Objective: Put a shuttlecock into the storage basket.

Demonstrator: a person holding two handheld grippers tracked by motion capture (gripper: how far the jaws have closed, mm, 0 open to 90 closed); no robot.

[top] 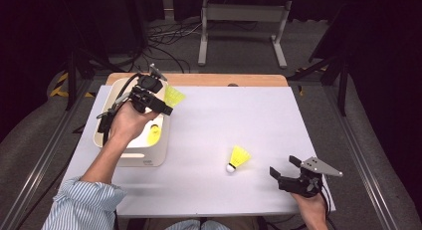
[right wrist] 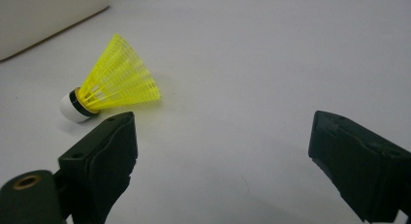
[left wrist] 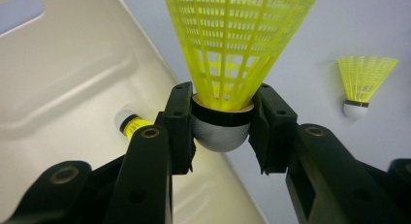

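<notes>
In the high view the left gripper (top: 166, 101) hangs over the right rim of a cream bin (top: 149, 158) at the centre left of the frame, its jaws clamped on a yellow shuttlecock (top: 174, 95) whose skirt sticks out toward the upper right. The left gripper view shows the grip close up: the two black jaws press on either side of the rounded cork base, the yellow mesh skirt (left wrist: 232, 40) rising to the top of the frame. Below and left of the jaws, a second shuttlecock (left wrist: 130, 124) lies inside the bin.

A third shuttlecock (top: 238, 158) rests on its side on the white counter (top: 239, 115), right of centre in the high view, cork toward the lower left. The right gripper (top: 286, 169) sits at the lower right of that frame, near this shuttlecock but apart from it. In the right gripper view its jaws stand wide apart with only bare counter between them, and the shuttlecock (right wrist: 114, 83) lies just beyond the left one.
</notes>
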